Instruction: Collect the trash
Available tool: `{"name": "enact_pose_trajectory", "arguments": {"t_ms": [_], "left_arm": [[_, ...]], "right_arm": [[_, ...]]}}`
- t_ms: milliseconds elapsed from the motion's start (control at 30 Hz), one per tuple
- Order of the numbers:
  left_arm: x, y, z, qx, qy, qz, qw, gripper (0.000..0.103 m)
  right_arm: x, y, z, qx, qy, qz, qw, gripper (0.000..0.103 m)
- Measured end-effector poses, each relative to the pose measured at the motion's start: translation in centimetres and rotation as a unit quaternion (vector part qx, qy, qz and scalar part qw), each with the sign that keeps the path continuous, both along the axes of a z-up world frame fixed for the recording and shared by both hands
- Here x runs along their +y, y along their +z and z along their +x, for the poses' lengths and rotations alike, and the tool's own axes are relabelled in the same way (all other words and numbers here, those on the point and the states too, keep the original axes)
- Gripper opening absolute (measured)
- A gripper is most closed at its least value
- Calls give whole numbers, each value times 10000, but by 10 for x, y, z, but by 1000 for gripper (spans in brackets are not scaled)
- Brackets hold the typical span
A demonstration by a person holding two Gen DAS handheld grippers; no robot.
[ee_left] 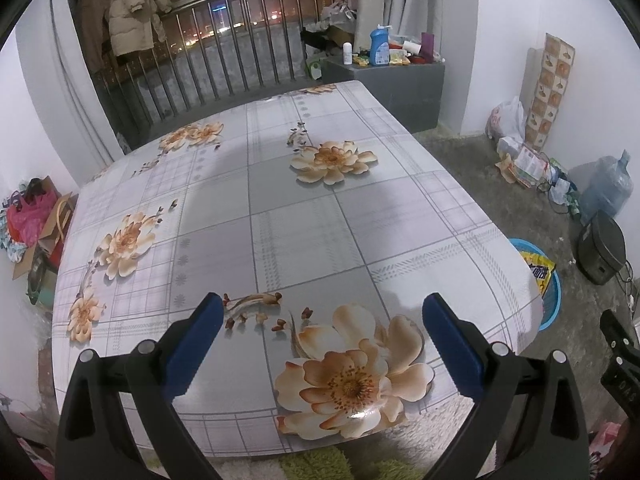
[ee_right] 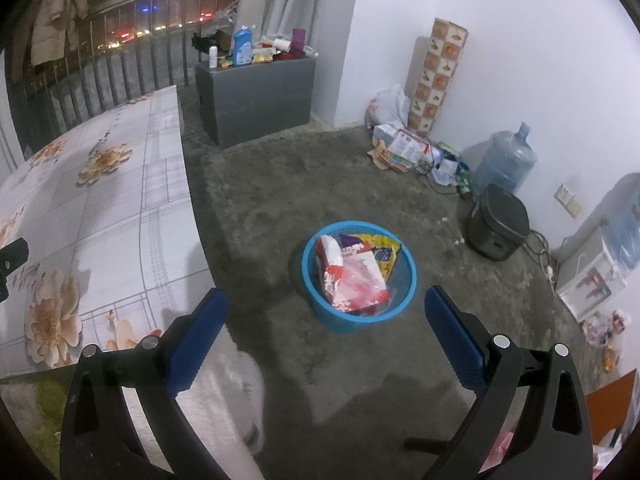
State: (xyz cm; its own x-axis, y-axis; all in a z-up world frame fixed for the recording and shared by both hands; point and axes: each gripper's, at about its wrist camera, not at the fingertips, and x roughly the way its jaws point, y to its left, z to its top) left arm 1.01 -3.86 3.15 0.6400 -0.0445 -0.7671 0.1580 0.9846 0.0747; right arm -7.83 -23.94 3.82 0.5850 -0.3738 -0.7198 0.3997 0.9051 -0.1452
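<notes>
A round blue basket (ee_right: 320, 309) stands on the grey floor, holding several wrappers: a red and white packet (ee_right: 352, 276) on top and a yellow one (ee_right: 384, 249) behind it. My right gripper (ee_right: 325, 304) hangs above and in front of the basket, open, nothing between its blue pads. In the left wrist view my left gripper (ee_left: 322, 312) is open over the near part of the flowered tablecloth (ee_left: 280, 216), holding nothing. The same basket (ee_left: 554, 300) peeks out past the table's right edge with a yellow wrapper (ee_left: 540, 270) in it. No trash shows on the table.
A grey cabinet (ee_right: 256, 96) with bottles stands at the back. Bags and papers (ee_right: 404, 144), a water jug (ee_right: 504, 160) and a dark appliance (ee_right: 498, 228) with cables line the right wall. Railing (ee_left: 224, 68) behind the table. The table corner (ee_right: 176, 280) lies left of the right gripper.
</notes>
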Motion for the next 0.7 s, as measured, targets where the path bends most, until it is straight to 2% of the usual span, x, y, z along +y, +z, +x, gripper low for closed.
{"name": "enact_pose_trajectory", "arguments": {"t_ms": [700], "left_arm": [[-1, -1, 1, 12, 1, 4, 10000, 97]], "right_arm": [[4, -1, -1, -12, 30, -9, 10000, 95]]}}
